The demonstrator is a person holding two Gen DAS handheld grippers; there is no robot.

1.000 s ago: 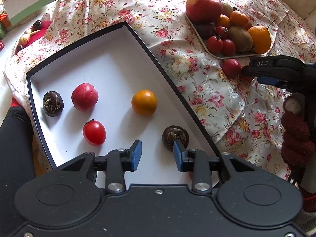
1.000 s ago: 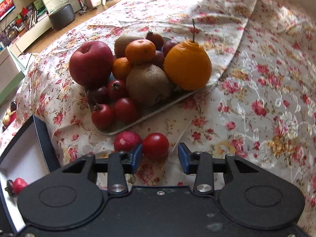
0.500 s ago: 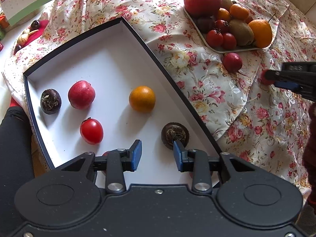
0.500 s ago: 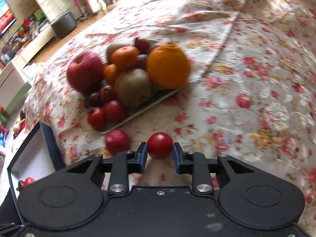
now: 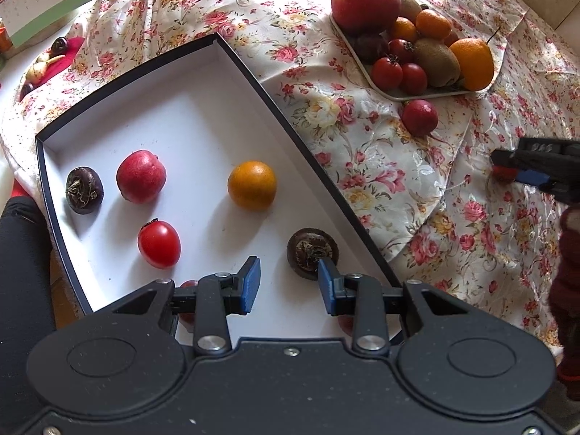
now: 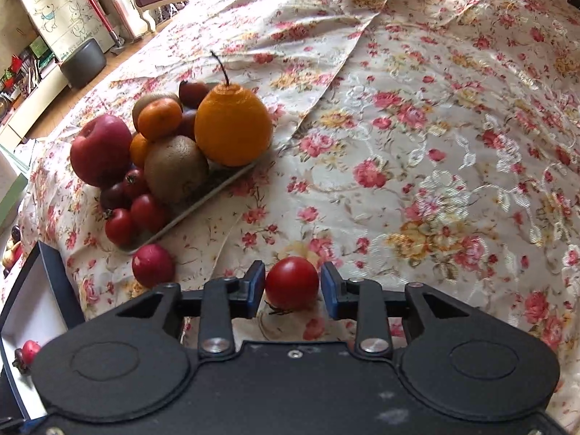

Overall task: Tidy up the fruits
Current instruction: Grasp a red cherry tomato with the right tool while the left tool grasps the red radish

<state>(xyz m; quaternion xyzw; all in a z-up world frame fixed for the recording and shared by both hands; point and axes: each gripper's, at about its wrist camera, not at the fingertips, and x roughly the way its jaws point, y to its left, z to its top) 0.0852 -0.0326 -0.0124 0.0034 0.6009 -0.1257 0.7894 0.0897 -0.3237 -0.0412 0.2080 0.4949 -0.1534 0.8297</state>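
Observation:
My right gripper [image 6: 292, 284] is shut on a red tomato [image 6: 292, 282] and holds it above the floral cloth; it also shows in the left wrist view [image 5: 507, 172] at the right edge. My left gripper [image 5: 287, 282] is open and empty over the white box [image 5: 188, 108], which holds an orange [image 5: 252, 185], a red tomato [image 5: 158, 243], a red round fruit [image 5: 141, 176] and two dark chestnut-like fruits [image 5: 312, 249]. A tray [image 6: 203, 195] carries an apple [image 6: 100, 149], kiwi, oranges and tomatoes. A red fruit [image 6: 153, 265] lies loose beside the tray.
The floral cloth [image 6: 435, 145] covers the table, with folds near the box's right wall. A calendar [image 5: 40, 3] stands far left. A person's dark leg [image 5: 21, 290] is beside the box. A stool and furniture [image 6: 81, 63] stand beyond the table.
My right gripper closed on the tomato and pulled it back from the tray, lifting it off the cloth. My left gripper stayed open over the box, shifting only slightly.

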